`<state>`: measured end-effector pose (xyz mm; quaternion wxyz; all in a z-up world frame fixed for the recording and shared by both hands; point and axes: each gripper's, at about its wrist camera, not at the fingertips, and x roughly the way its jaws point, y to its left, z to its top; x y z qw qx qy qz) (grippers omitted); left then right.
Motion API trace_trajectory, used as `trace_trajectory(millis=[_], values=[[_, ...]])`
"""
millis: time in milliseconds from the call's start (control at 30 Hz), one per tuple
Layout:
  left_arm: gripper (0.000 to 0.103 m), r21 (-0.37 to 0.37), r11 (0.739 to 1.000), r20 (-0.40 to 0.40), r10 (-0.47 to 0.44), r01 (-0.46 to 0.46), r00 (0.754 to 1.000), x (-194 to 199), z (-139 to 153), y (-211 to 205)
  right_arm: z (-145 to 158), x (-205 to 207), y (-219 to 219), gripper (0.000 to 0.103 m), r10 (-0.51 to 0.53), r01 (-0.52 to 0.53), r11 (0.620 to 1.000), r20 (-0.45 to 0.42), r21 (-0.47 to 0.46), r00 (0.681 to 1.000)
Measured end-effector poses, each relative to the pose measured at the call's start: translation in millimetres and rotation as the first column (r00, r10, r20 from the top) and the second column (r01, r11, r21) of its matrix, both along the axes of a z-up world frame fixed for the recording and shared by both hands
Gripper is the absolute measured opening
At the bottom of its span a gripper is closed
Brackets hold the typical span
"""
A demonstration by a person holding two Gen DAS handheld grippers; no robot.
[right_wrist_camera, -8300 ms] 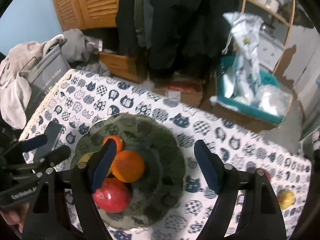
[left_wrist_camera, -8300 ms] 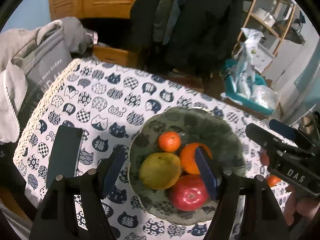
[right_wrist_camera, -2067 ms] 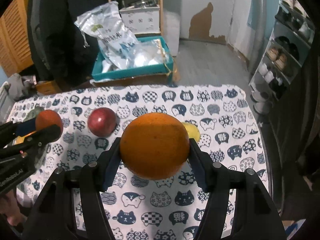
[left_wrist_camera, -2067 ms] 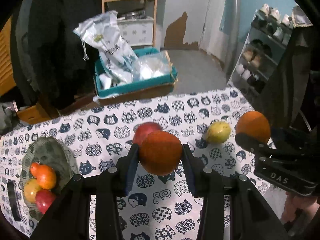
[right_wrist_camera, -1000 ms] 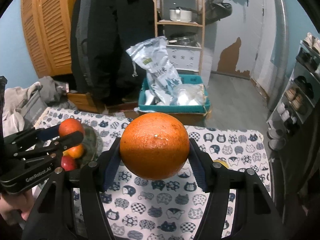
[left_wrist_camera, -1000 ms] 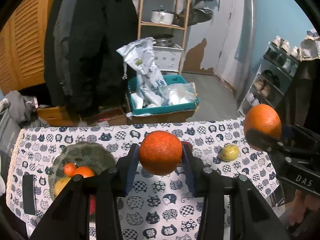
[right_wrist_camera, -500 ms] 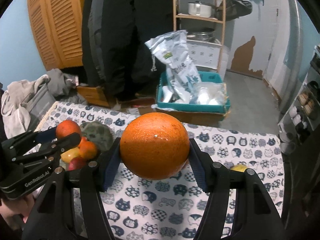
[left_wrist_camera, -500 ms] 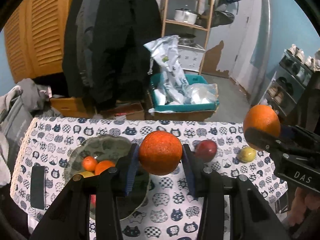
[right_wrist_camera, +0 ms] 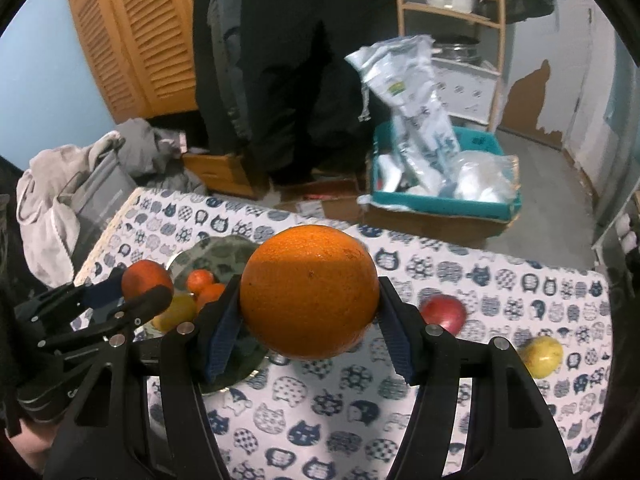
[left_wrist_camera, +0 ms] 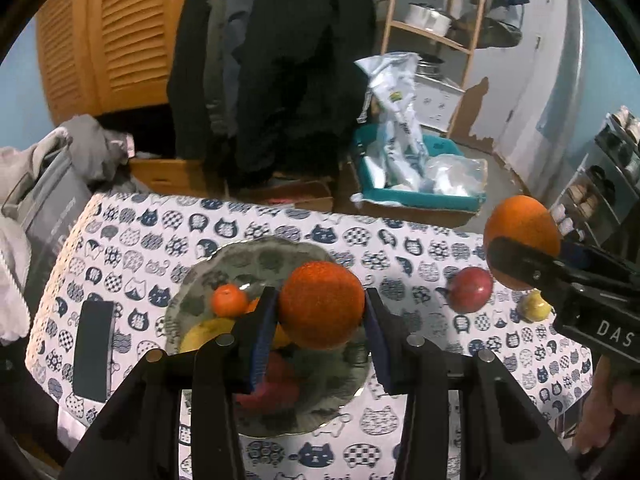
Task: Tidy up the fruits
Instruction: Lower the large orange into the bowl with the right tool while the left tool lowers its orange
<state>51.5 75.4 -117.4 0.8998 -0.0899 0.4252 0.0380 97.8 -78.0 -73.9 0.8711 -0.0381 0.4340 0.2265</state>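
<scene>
**Kid:** What is the left gripper (left_wrist_camera: 322,314) doing?

**Helper:** Its two jaws squeeze a reddish orange (left_wrist_camera: 321,305) tight. It hangs over the green plate (left_wrist_camera: 328,392), not touching it.

**Kid:** And the right gripper (right_wrist_camera: 310,312)?

**Helper:** It is clamped on a big orange (right_wrist_camera: 310,291) the same way. That one hangs above the cat tablecloth (right_wrist_camera: 500,280), just to the right of the plate.

**Kid:** What is on the plate?

**Helper:** A little tangerine (left_wrist_camera: 229,300), a yellow fruit (left_wrist_camera: 206,330) and something red low down, partly hidden behind the left gripper. There is one more orange bit, but I cannot tell what it is.

**Kid:** Is any fruit not on the plate?

**Helper:** Yes. A red apple (right_wrist_camera: 443,314) and a small yellow fruit (right_wrist_camera: 541,356) lie on the cloth, over to the right, well apart from the plate.

**Kid:** What is that dark flat thing?

**Helper:** A phone (left_wrist_camera: 93,350), lying on the cloth left of the plate.
</scene>
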Motion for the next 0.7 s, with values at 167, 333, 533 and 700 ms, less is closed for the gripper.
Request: trace_trajectory(millis=[167, 333, 533, 700], values=[[0.043, -0.007, 1.000, -0.042, 0.018, -0.018, 0.999, 1.5, -19.1, 16.8, -19.4, 7.4, 24.3, 0.064, 0.024, -0.024, 1.000, -0.037, -0.005, 0.999], [0.043, -0.040, 0.999, -0.094, 0.018, -0.022, 0.995, 4.9, -43.3, 30.0, -42.1, 11.8, 43.5, 0.064, 0.043, -0.044, 0.999, -0.081, -0.016, 0.996], [0.043, -0.064, 0.997, -0.158, 0.031, -0.042, 0.987, 8.4, -68.5, 39.4, -64.3, 16.5, 57.0, 0.064, 0.050, -0.055, 0.998, -0.129, -0.034, 0.990], [0.043, -0.080, 0.996, -0.199, 0.026, -0.043, 0.980, 10.7, -84.0, 42.5, -79.5, 20.6, 64.4, 0.064, 0.054, -0.061, 0.997, -0.162, -0.041, 0.985]])
